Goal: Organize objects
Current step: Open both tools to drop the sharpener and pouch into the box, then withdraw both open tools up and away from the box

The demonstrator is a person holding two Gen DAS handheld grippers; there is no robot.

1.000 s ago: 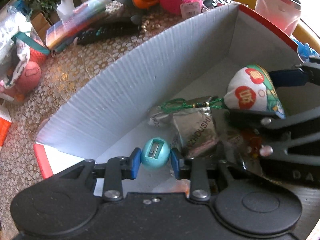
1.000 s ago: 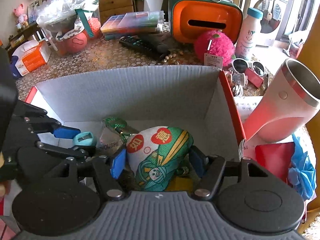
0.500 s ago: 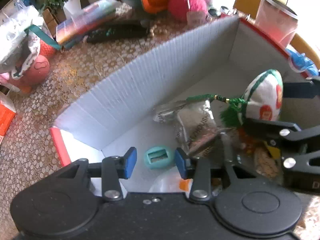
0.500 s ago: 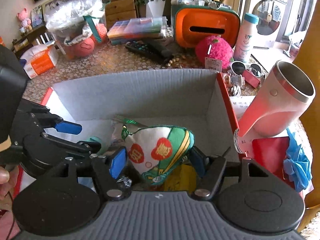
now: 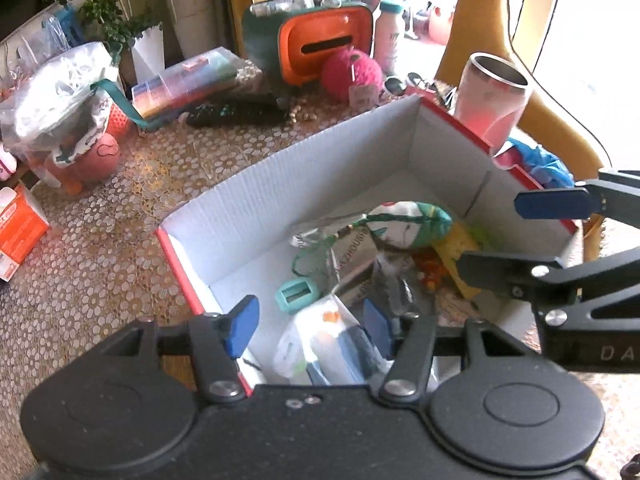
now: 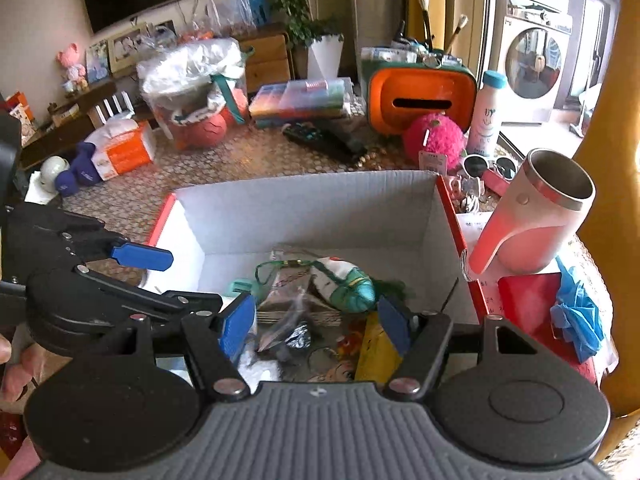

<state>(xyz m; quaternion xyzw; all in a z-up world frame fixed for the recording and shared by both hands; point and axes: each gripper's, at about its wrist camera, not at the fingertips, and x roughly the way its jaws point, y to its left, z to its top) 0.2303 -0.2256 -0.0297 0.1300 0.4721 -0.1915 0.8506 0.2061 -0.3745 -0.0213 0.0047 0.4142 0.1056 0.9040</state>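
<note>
Left wrist view. Box (image 5: 320, 184), white inside with red edges, fills the centre of the patterned bench (image 5: 100, 240). Left tool (image 5: 308, 326) hangs above the box's near end, jaws opening, nothing pinched between the blue pads. Teal pencil sharpener (image 5: 298, 294) lies loose on the box floor just past the pads, at 12 o'clock from them. Printed cloth pouch (image 5: 412, 220) with green cord lies deeper in, at 1 o'clock, on a heap of foil packets. Right tool (image 5: 516, 232) enters from 3 o'clock, above the box's right side.

Right wrist view. Right tool (image 6: 316, 322) is released, pads wide apart and empty; the cloth pouch (image 6: 344, 282) lies on the heap just beyond them at 12 o'clock, not touched. Sharpener only partly visible at 10 o'clock behind the left pad. Left tool (image 6: 160, 280) sits at 9 o'clock over the box's left wall. Outside the box (image 6: 312, 208): pink tumbler (image 6: 536, 220) at 2 o'clock, pink pompom (image 6: 434, 140) and remote (image 6: 320, 140) at 12 to 1 o'clock.

Judgement: both items look delivered; the drop-off step is closing. Next move calls for clearing the box rim, then choosing a loose thing on the bench and approaching it with jaws open.
</note>
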